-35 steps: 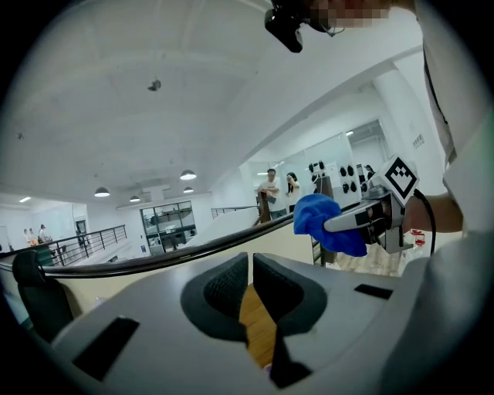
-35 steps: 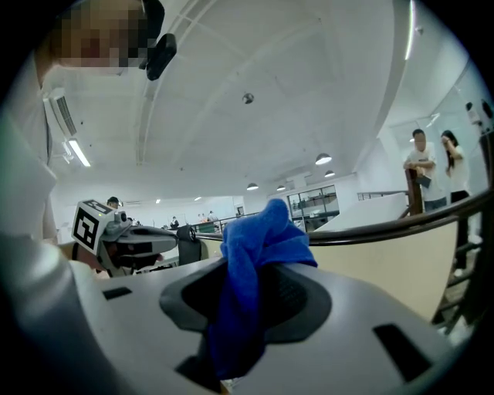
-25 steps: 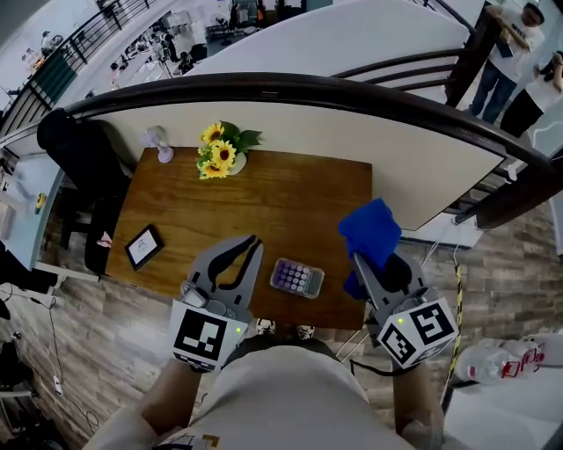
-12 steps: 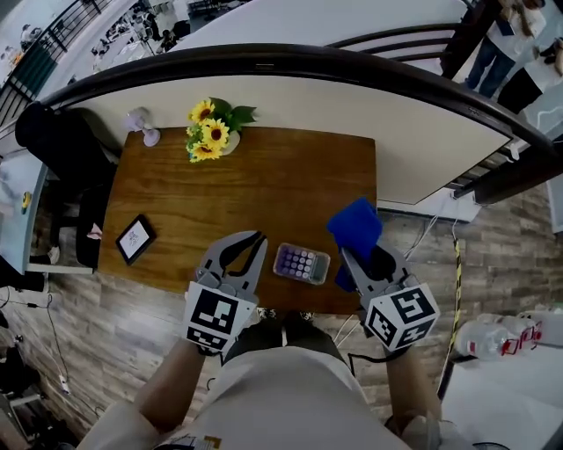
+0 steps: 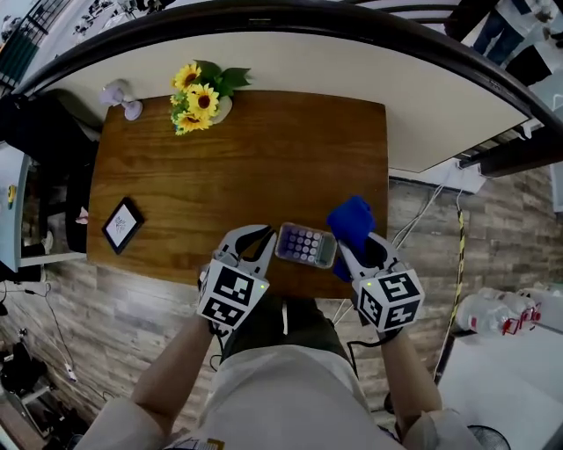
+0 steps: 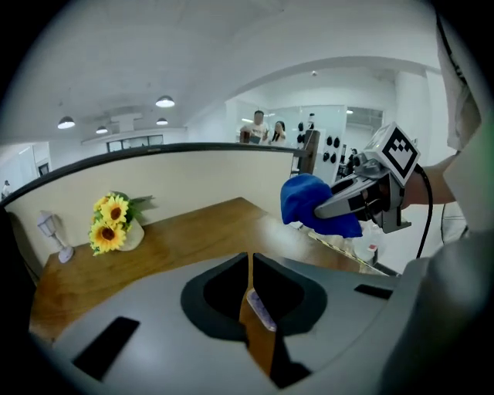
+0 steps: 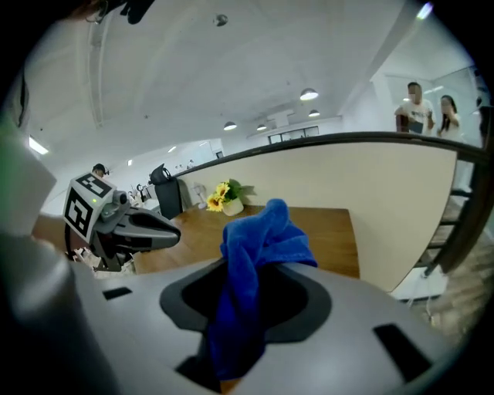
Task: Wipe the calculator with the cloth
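Observation:
The calculator [image 5: 305,245], purple-faced with pale keys, lies near the front edge of the wooden table [image 5: 264,158]. My right gripper [image 5: 350,249] is shut on the blue cloth [image 5: 350,220], which bunches up just right of the calculator, touching or nearly touching its right end. In the right gripper view the cloth [image 7: 258,247] fills the jaws. My left gripper [image 5: 261,237] is shut with nothing in it, its tips just left of the calculator. In the left gripper view a strip of the calculator [image 6: 261,311] shows through the slit between the jaws, with the cloth [image 6: 305,204] beyond.
A vase of sunflowers [image 5: 201,97] and a small lilac fan [image 5: 119,95] stand at the table's far left. A small framed card [image 5: 121,224] lies at the left. A curved dark railing [image 5: 264,22] runs behind the table. Water bottles [image 5: 501,312] lie at the right.
Both grippers have come in closer to the calculator, one on each side. The blue cloth has dropped from above the table's right edge to beside the calculator's right end.

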### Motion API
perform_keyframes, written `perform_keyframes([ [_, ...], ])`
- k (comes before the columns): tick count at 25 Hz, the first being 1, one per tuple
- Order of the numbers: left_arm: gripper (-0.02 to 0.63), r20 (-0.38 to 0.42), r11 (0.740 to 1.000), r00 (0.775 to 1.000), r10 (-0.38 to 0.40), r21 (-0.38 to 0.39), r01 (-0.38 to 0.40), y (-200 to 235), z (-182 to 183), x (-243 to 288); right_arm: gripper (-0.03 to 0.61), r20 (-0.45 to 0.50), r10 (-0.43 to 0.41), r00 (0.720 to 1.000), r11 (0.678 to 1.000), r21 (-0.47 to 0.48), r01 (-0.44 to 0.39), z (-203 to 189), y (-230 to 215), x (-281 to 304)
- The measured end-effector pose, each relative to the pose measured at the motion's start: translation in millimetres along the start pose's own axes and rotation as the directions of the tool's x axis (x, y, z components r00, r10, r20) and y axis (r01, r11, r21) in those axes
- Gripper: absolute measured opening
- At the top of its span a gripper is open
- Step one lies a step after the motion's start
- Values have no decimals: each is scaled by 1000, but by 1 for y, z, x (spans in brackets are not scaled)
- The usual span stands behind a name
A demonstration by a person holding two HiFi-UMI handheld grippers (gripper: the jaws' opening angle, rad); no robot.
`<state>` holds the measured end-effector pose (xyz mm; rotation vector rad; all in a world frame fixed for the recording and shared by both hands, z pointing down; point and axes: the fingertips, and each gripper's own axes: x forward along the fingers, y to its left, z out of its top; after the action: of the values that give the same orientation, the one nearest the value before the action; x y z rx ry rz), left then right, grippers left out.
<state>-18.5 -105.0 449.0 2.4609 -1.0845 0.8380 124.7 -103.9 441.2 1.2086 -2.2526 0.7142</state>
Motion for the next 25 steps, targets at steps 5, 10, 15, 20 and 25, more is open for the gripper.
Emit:
perform_keyframes([
  [5, 23, -91, 998, 994, -54, -29, 51, -3, -46, 35, 144, -79, -10, 997, 1000, 12, 11, -35, -9, 28],
  [10, 23, -159, 994, 982, -102, -66, 92, -3, -81, 62, 146, -146, -19, 989, 1000, 1, 19, -61, -18, 49],
  [15, 23, -202, 986, 967, -158, -78, 145, -9, -104, 81, 147, -173, -14, 985, 1000, 8, 15, -76, -22, 62],
  [20, 23, -240, 979, 954, -181, -138, 151, -14, -123, 92, 147, -205, -3, 979, 1000, 11, 6, -92, -22, 74],
  [25, 8, -273, 984, 951, -145, -144, 108, -12, -133, 96, 150, -226, -12, 974, 1000, -3, 12, -103, -26, 85],
])
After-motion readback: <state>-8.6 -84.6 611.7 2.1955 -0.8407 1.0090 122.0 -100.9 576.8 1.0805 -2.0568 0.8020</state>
